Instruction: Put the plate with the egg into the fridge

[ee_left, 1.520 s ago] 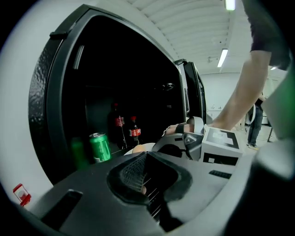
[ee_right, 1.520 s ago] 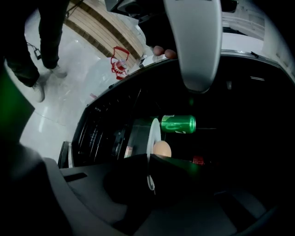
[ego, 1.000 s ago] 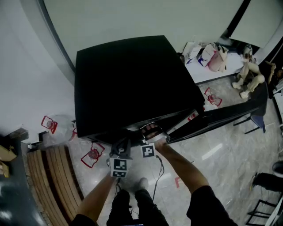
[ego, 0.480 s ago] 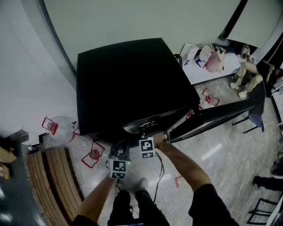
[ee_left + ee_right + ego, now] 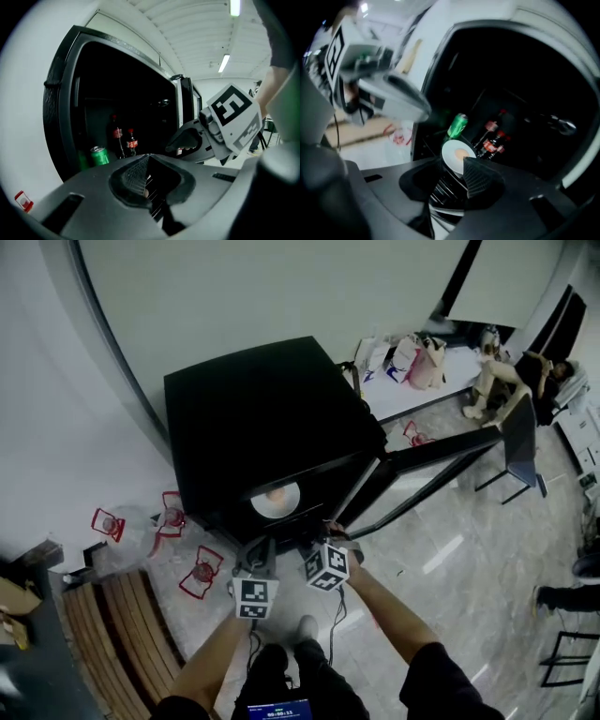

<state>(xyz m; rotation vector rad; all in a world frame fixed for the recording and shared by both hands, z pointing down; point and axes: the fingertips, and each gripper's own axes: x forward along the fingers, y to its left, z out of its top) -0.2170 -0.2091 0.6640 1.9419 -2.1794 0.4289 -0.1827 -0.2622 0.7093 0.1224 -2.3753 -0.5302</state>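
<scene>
Against the white wall (image 5: 234,287) stood the black fridge (image 5: 262,418), the biggest thing on the pale stone floor (image 5: 450,568). Its door (image 5: 441,460) was swung wide open, toward the right side of the head view. At the lower left of that view, a wooden slatted bench (image 5: 103,615) lay beside the fridge.

Low in front of the opening, the person held both grippers side by side, near each other but not touching. The right gripper (image 5: 451,165) pointed down into the dark inside. Its fingers (image 5: 480,178) had just been opening and stood partly apart, and they pressed on nothing. The left gripper (image 5: 149,161) pointed more level at the same opening. Its fingers (image 5: 133,171) seemed to meet at the tips in its own view, and nothing was held between them.

The white plate (image 5: 263,507) rested flat on a shelf (image 5: 424,146) inside the fridge, near the front edge of this shelf. In the right gripper view it showed through the gap between the fingers, but it lay further in and was free from them.

Behind the plate, toward the back left of the shelf, stood a green can (image 5: 457,125). Two cola bottles (image 5: 492,138) with red caps stood just beside each other, toward the back right.

The egg (image 5: 277,494), a small orange-yellow spot, lay in the middle of the plate.
</scene>
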